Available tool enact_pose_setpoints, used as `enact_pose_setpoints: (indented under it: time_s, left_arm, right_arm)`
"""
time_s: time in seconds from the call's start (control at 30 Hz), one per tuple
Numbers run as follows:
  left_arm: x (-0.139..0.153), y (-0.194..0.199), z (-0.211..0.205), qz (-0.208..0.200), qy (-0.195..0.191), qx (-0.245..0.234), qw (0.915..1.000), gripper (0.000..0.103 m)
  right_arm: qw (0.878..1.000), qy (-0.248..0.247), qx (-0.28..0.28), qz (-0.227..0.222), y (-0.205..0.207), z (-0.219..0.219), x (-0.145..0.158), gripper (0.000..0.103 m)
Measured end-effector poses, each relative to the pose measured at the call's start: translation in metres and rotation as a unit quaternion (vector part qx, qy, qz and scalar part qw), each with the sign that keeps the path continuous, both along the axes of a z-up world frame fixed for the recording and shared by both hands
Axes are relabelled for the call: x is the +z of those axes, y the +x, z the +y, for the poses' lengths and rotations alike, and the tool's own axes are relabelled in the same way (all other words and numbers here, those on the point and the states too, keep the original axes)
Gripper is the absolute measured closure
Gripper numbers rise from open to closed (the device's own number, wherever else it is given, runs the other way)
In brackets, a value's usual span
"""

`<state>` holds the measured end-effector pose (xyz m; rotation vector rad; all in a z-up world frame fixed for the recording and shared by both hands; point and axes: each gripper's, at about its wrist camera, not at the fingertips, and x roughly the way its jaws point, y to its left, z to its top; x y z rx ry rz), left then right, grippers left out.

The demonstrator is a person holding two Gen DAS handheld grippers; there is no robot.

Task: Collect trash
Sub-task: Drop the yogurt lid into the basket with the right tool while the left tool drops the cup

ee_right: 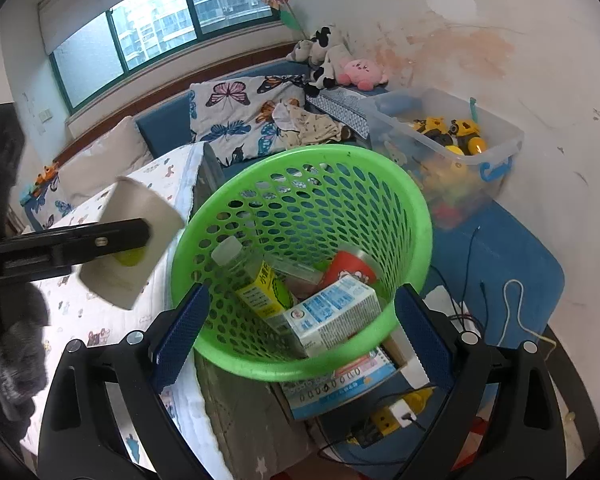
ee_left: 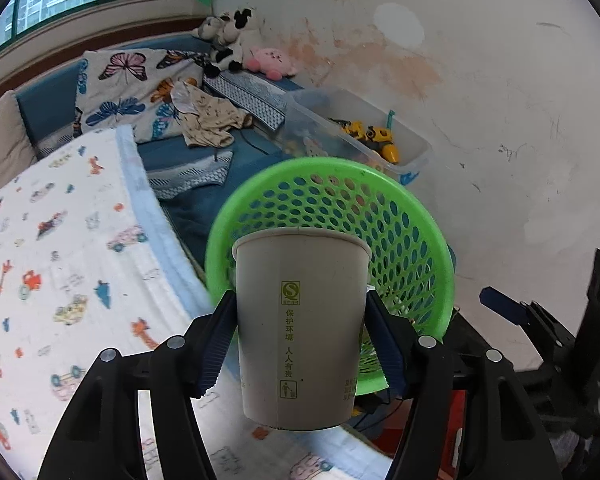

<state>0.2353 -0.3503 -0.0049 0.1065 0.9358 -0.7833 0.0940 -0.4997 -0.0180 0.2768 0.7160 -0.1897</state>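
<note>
Beside the bed [ee_left: 60, 260], over the edge of its printed sheet, clamped a paper cup [ee_left: 302, 332] in the left hand-held gripper [ee_left: 300, 296]. Pinched it across the middle of its side wall, one pad on either side, mouth up and bottom hanging free. Probably held it that way so that a simple tip or a release would drop it cleanly.

Straight ahead of the cup, faced a green basket [ee_left: 420, 240], tilted with its mouth turned towards both cameras, likely to offer a wide opening. Lay already inside, by the right wrist view: a plastic bottle [ee_right: 256, 280] with a yellow label, a small drink carton [ee_right: 332, 316] and something red [ee_right: 350, 270], perhaps another cup. Judged the collecting well under way, with the paper cup next in line.

Flanked the basket's lower wall with the right hand-held gripper [ee_right: 302, 292], fingers spread wide, one on each side. Could not tell whether those pads pressed on the plastic or only stood just beside it, so cannot say whether that gripper steadied the basket. Hung the cup left of the basket's rim and apart from it, not yet over the opening.
</note>
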Motion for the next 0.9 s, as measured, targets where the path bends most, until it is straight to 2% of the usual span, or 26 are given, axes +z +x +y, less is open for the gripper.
enact_pose_setpoints:
  time_s: [0.37, 0.47, 0.73, 0.9]
  left_arm:
    - [-0.019, 0.005, -0.026, 0.015, 0.011, -0.01, 0.9998, 0.039]
    - [-0.021, 0.004, -0.028, 0.017, 0.011, -0.011, 0.9997, 0.03]
    - [-0.015, -0.001, -0.019, 0.005, 0.003, -0.011, 0.9999, 0.025]
    - [-0.008, -0.005, 0.002, -0.011, 0.001, 0.0, 0.9999, 0.02]
  right_arm:
    - [1.0, 0.006, -0.008, 0.006, -0.016, -0.002, -0.011, 0.01]
    - [1.0, 0.013, -0.013, 0.007, -0.02, -0.005, -0.014, 0.01]
    - [1.0, 0.016, -0.012, 0.003, -0.023, -0.002, -0.013, 0.01]
    - [1.0, 0.015, -0.005, 0.0, -0.025, 0.008, -0.011, 0.01]
